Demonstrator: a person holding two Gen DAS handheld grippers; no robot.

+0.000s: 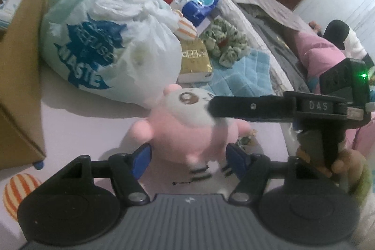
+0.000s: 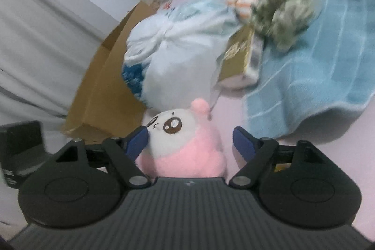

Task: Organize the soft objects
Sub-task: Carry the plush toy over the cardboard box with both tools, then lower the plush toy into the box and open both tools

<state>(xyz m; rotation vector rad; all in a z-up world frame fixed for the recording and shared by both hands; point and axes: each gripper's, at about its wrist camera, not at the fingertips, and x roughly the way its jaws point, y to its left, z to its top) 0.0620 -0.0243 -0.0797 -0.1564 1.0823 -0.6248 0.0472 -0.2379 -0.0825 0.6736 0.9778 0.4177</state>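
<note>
A pink and white plush toy [image 1: 187,130] stands on the pink sheet, between the open fingers of my left gripper [image 1: 188,157]. My right gripper [image 1: 211,107] reaches in from the right, its finger at the toy's face. In the right wrist view the same plush toy [image 2: 185,147] sits between the open fingers of my right gripper [image 2: 191,141], its left fingertip [image 2: 138,139] touching the toy's face. Neither gripper is closed on it.
A stuffed white plastic bag [image 1: 105,46] lies behind the toy, next to a cardboard box [image 1: 21,57]. A gold packet [image 1: 194,62], a blue towel [image 1: 241,76], a green scrunchie-like fabric [image 1: 225,41], tissue packs [image 1: 199,1] and a striped ball [image 1: 18,191] lie around.
</note>
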